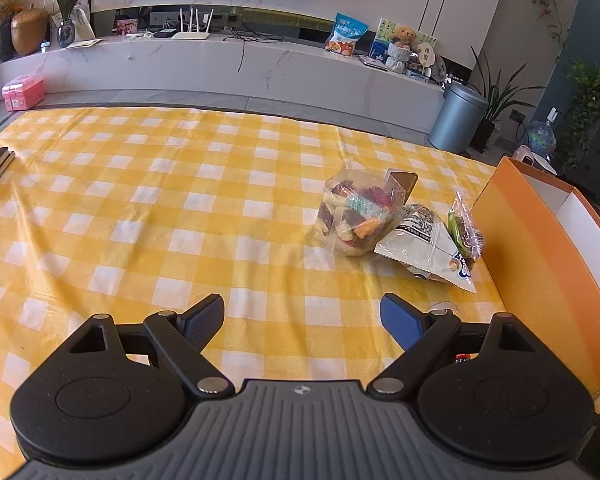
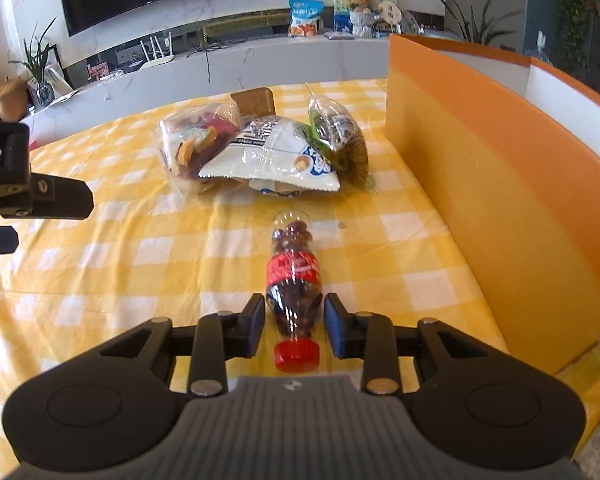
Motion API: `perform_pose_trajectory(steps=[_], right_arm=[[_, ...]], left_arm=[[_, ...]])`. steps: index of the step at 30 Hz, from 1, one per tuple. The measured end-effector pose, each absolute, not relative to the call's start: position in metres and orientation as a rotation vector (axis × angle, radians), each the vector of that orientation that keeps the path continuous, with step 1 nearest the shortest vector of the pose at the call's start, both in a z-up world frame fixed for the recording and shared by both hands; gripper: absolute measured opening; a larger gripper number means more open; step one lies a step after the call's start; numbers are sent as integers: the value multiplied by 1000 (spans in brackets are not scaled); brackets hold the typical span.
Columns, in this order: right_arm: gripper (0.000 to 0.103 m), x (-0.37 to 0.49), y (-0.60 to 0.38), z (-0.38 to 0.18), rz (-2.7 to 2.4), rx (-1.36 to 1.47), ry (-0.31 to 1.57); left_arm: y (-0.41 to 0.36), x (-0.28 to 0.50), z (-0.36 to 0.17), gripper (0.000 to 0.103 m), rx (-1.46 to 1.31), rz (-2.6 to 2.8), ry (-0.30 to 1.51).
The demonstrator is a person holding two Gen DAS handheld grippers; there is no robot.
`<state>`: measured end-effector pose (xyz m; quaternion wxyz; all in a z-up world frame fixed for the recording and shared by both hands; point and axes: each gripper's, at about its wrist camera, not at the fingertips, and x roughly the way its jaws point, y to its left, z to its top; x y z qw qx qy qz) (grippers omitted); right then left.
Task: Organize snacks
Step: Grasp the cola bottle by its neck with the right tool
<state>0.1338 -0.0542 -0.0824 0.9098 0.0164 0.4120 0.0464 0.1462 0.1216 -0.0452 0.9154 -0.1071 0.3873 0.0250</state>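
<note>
Yellow checked tablecloth (image 2: 140,256): bottle (image 2: 294,280) lying lengthwise between right gripper (image 2: 294,324) pads, cap nearest, jaws apart, not quite pressing; left gripper (image 1: 302,326) spread wide, empty.

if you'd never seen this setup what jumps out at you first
The small cola-style bottle with its red cap lies on the yellow checked tablecloth, between the fingers of the right gripper. Behind it sits a heap of snack bags, and along the right runs the tall wall of an orange box.
</note>
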Motion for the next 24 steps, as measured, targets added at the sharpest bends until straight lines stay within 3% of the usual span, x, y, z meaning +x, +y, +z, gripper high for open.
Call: perform_pose_trajectory(steps=[2, 7, 9, 12, 24], right_arm=[[42, 135, -49, -84, 96, 3, 838], [43, 142, -44, -87, 83, -45, 815], [43, 144, -45, -88, 79, -49, 811], [30, 146, -47, -88, 59, -49, 804], [30, 152, -57, -87, 21, -34, 824]], left_arm=[[121, 146, -46, 103, -220, 50, 800], [118, 144, -46, 103, -214, 44, 800], [116, 143, -45, 103, -210, 44, 800], [111, 141, -45, 103, -204, 41, 798], [94, 140, -54, 102, -193, 1, 822]])
